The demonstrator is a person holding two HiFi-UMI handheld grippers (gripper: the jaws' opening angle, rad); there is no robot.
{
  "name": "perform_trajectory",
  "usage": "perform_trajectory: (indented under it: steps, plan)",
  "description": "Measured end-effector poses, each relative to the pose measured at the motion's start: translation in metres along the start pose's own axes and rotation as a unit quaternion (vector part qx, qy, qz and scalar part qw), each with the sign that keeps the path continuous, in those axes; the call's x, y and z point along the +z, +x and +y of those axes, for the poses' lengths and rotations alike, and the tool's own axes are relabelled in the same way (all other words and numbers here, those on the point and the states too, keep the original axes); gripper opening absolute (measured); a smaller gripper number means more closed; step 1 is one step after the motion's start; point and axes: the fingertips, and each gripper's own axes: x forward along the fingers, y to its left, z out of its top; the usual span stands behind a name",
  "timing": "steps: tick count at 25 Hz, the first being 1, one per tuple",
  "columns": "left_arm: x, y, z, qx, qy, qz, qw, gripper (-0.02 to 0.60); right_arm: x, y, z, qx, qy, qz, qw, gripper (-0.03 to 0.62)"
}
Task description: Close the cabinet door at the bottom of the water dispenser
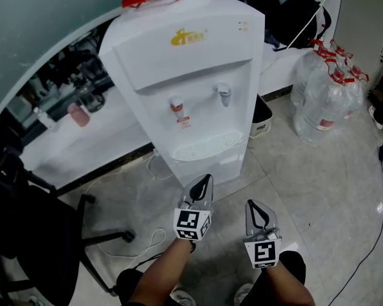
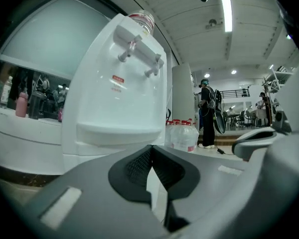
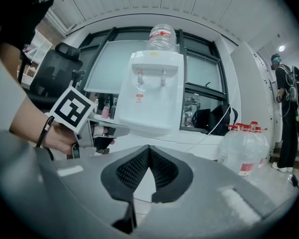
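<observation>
The white water dispenser stands ahead of me with a bottle on top, two taps and a drip tray. Its lower front is foreshortened below the tray; from here it looks flush, and I cannot make out a door edge. My left gripper hangs just in front of that lower part, its jaws shut and holding nothing. Further right and back, my right gripper is also shut and holds nothing. The dispenser fills the left gripper view beyond the shut left gripper. The right gripper faces the dispenser.
A black office chair stands at left, with a white cable on the tiled floor. Several large water bottles sit at right, next to a black cable. A dark box is beside the dispenser. A person stands far off.
</observation>
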Motion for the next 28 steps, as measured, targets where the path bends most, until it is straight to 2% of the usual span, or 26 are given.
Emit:
perform_trajectory:
  steps: [5,10,13,17,24,28]
  plan:
    - [0.058,-0.035,-0.009,-0.022,-0.008,-0.023,0.9994,0.02,0.057,-0.011,0.006,0.008,-0.009,0.005,1.0,0.003]
    - [0.108,-0.065,-0.021,-0.048,-0.019,-0.007,0.9987,0.02,0.132,-0.026,0.006,0.018,-0.031,0.025,0.999,0.003]
    - [0.142,-0.085,-0.025,-0.047,-0.039,0.001,0.9981,0.02,0.175,-0.035,0.003,0.015,0.005,0.03,0.999,0.003]
    - [0.204,-0.11,-0.039,-0.038,-0.053,0.017,0.9977,0.02,0.239,-0.049,-0.005,0.005,0.056,0.038,0.998,0.003]
    - [0.33,-0.153,-0.064,-0.025,-0.033,0.032,0.9987,0.02,0.367,-0.083,-0.026,-0.006,0.083,0.042,0.996,0.003]
    - [0.401,-0.176,-0.067,-0.017,-0.048,0.042,0.9978,0.02,0.436,-0.097,-0.022,0.01,0.087,0.043,0.995,0.003]
